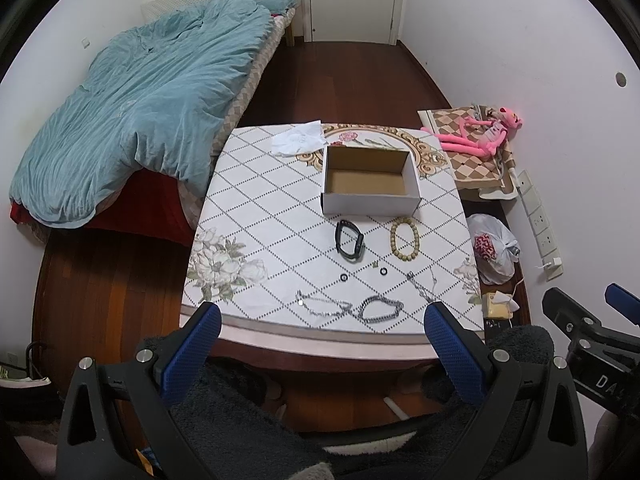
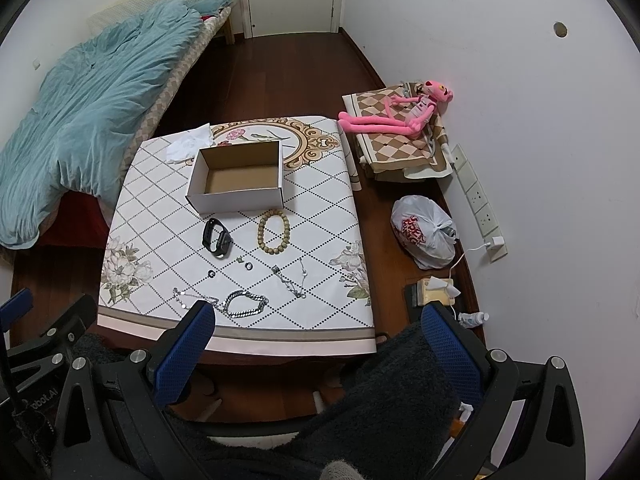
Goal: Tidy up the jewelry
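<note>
Left wrist view: left gripper spread wide, empty, hovering off the table's near edge. Jewelry at 12 o'clock, left to right: thin chain, chunky chain bracelet, long axis 9 to 3. Beyond: black band, bead bracelet, empty box. Right gripper likewise spread, empty, chunky bracelet nearer 11 o'clock. Neither clearly closer.

Box: matt cardboard, white outside, brown inside; beaded bracelet: wood-like beads at 3 o'clock of the black band, smooth plastic; chain bracelet: glossy metal; tablecloth: smooth printed cloth; finger pads: rough-textured blue.
</note>
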Demonstrator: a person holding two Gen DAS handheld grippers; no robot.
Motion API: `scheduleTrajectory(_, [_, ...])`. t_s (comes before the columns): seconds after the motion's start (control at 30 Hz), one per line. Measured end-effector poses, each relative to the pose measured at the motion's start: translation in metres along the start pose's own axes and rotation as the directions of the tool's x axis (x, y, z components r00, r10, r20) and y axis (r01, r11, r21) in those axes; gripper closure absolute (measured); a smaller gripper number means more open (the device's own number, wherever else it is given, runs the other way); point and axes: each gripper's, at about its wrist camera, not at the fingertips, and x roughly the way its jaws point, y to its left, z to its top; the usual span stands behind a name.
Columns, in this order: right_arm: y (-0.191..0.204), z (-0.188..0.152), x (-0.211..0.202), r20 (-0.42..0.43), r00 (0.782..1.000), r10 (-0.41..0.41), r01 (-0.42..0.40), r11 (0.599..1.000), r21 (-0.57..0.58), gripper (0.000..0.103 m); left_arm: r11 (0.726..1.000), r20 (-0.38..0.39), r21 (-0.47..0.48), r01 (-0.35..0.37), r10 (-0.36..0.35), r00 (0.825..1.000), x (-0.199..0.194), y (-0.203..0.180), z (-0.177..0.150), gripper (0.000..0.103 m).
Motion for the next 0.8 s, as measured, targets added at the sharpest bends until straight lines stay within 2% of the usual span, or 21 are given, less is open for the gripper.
scheduleTrajectory(0.07, [-0.002, 0.003, 0.004, 0.002, 1.000, 0.001, -0.001, 1.000, 0.009, 0.000, 1.000, 0.011, 0.001, -0.002, 0.002, 1.000, 0.009, 0.003, 0.004, 0.000])
scheduleTrajectory(0.2, [-0.004, 0.014, 0.032, -0.008, 1.000, -0.009, 0.009, 1.000, 0.027, 0.000, 0.997, 0.017, -0.021, -0.072, 0.072, 0.997, 0.045, 0.017, 0.017, 0.000])
scheduleTrajectory(0.27, [-0.002, 0.016, 0.058, -0.025, 1.000, 0.003, -0.002, 1.000, 0.031, 0.000, 0.994, 0.001, -0.027, -0.102, 0.102, 0.995, 0.066, 0.024, 0.017, 0.000])
scheduleTrajectory(0.4, [0.008, 0.014, 0.124, -0.112, 0.993, 0.031, -0.028, 0.999, 0.029, 0.000, 0.989, -0.056, -0.015, -0.149, 0.148, 0.987, 0.112, 0.032, 0.012, 0.000])
scheduleTrajectory(0.5, [0.020, 0.002, 0.184, -0.222, 0.972, 0.078, -0.070, 0.997, 0.045, 0.003, 0.984, -0.112, 0.012, -0.180, 0.180, 0.977, 0.148, 0.035, 0.002, 0.000])
scheduleTrajectory(0.57, [0.028, -0.010, 0.221, -0.285, 0.954, 0.097, -0.082, 0.995, 0.062, 0.010, 0.982, -0.158, 0.026, -0.186, 0.187, 0.969, 0.173, 0.037, -0.006, 0.000])
scheduleTrajectory(0.67, [0.038, -0.026, 0.267, -0.342, 0.933, 0.111, -0.087, 0.993, 0.084, 0.017, 0.980, -0.225, 0.032, -0.194, 0.197, 0.954, 0.203, 0.042, -0.019, 0.000])
scheduleTrajectory(0.8, [0.047, -0.038, 0.301, -0.382, 0.917, 0.113, -0.082, 0.992, 0.097, 0.022, 0.983, -0.305, 0.014, -0.182, 0.177, 0.936, 0.230, 0.051, -0.036, 0.000])
